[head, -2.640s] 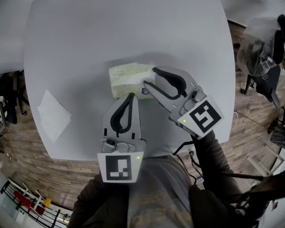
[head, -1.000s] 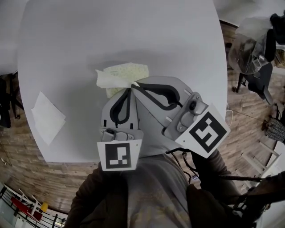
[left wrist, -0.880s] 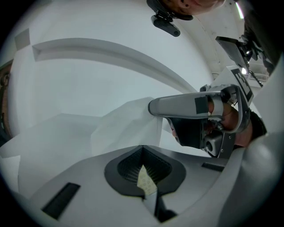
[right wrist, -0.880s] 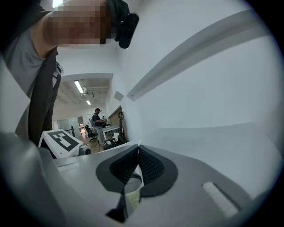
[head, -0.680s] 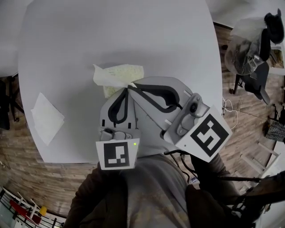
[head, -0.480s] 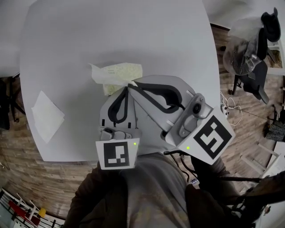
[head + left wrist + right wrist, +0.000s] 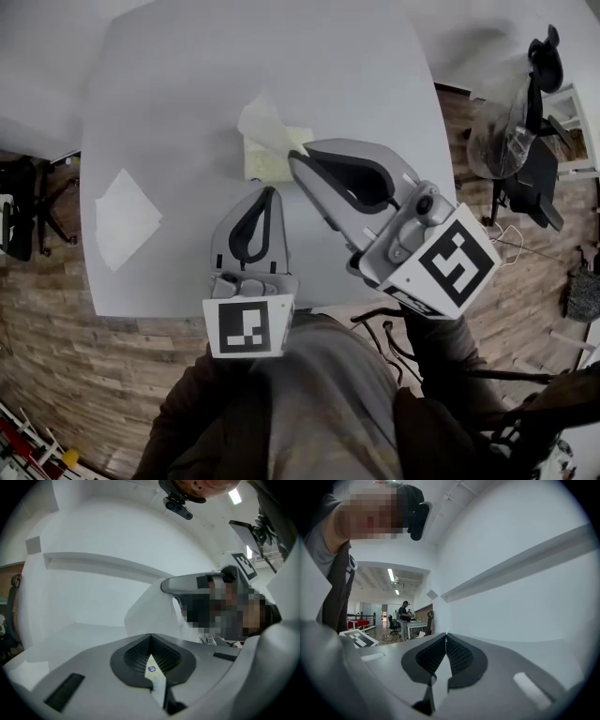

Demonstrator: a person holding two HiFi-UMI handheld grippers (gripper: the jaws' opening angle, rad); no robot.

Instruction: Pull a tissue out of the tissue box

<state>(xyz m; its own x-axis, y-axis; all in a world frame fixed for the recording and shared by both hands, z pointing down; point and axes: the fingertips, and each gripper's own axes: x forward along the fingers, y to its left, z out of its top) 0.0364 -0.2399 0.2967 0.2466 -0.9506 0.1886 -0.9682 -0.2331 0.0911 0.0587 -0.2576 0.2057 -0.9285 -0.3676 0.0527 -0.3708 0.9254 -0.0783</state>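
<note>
The pale yellow-green tissue box [image 7: 270, 161] is a soft pack over the white table [image 7: 187, 75]. My left gripper [image 7: 272, 190] is shut on its near edge; in the left gripper view a strip of the pack with a blue logo [image 7: 154, 674] shows between the jaws [image 7: 151, 635]. My right gripper [image 7: 292, 157] is shut on a white tissue [image 7: 261, 120] that stands up out of the pack's top. That tissue [image 7: 149, 611] hangs under the right gripper [image 7: 192, 583] in the left gripper view. A white strip of tissue [image 7: 439, 686] shows between the right jaws [image 7: 446, 637].
Another flat tissue [image 7: 127, 216] lies on the table's left side. The table's near edge [image 7: 187, 314] runs just under both grippers, with wooden floor below it. A chair and a stand [image 7: 534, 141] are at the right, a dark chair [image 7: 23, 206] at the left.
Both grippers have risen, and the pack has come along with the left one. The tissue, which trailed off to the left, now stands up above the pack.
</note>
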